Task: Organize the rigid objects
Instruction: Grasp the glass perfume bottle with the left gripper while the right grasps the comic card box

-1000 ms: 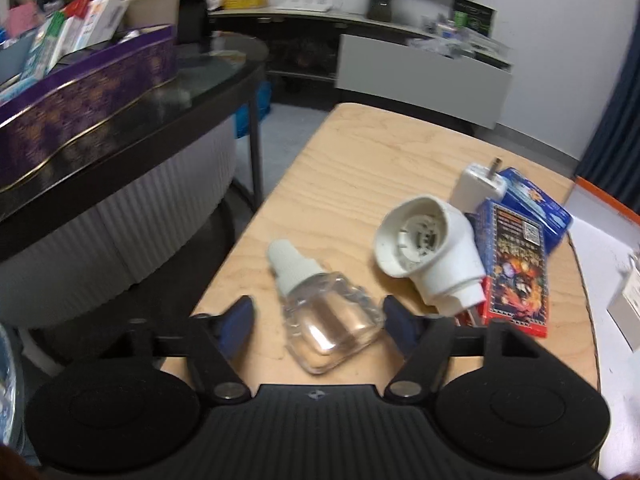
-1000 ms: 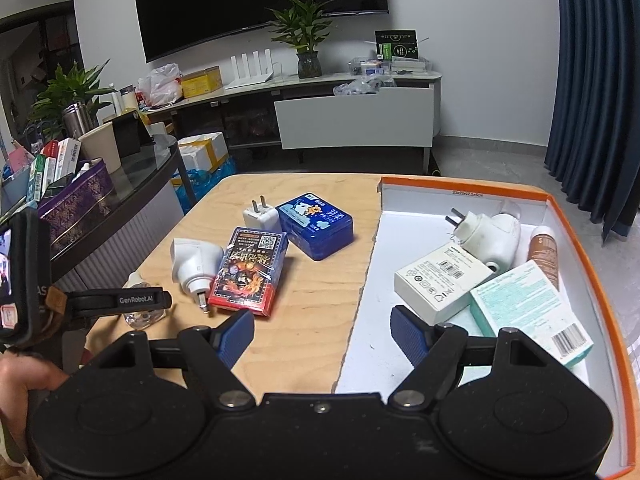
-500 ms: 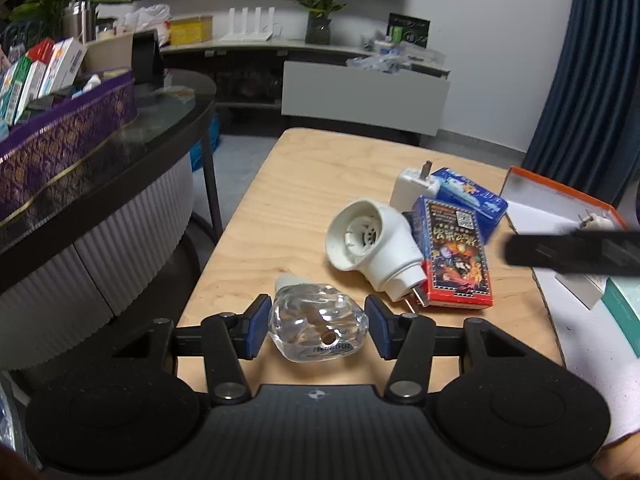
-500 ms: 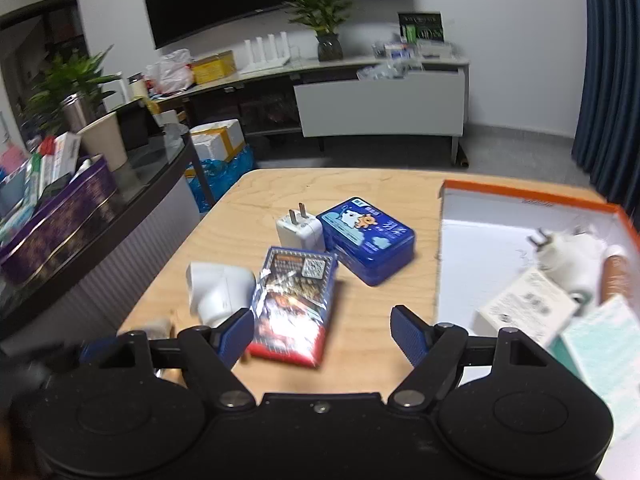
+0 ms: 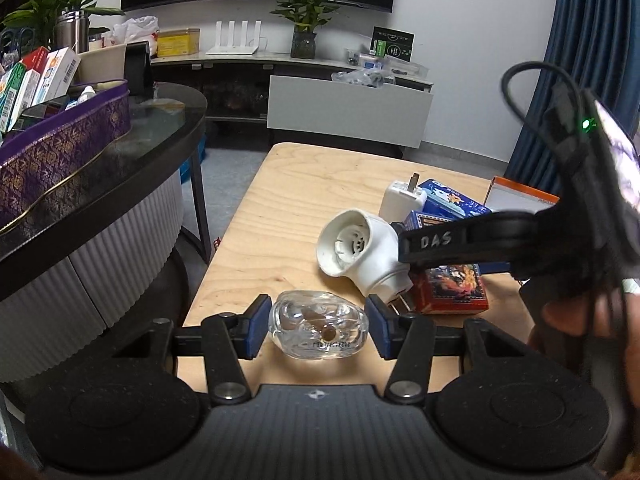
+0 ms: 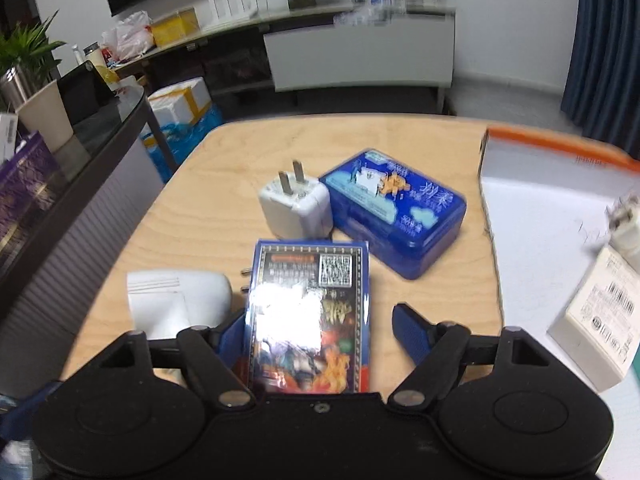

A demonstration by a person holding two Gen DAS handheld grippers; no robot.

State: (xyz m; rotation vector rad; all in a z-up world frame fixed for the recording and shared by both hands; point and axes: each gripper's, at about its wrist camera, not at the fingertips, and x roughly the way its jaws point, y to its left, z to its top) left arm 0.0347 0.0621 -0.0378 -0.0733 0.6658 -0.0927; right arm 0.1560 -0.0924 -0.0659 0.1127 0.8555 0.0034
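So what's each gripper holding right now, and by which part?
The left gripper pinches the clear glass refill bottle across its body. The right gripper holds nothing: its open fingers straddle the red-and-blue card box.

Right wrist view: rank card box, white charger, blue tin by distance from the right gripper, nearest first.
1. card box: between the open fingers of the right gripper.
2. white charger: beyond the box, centre-left, prongs up.
3. blue tin: beyond, right; near-tie with the charger.
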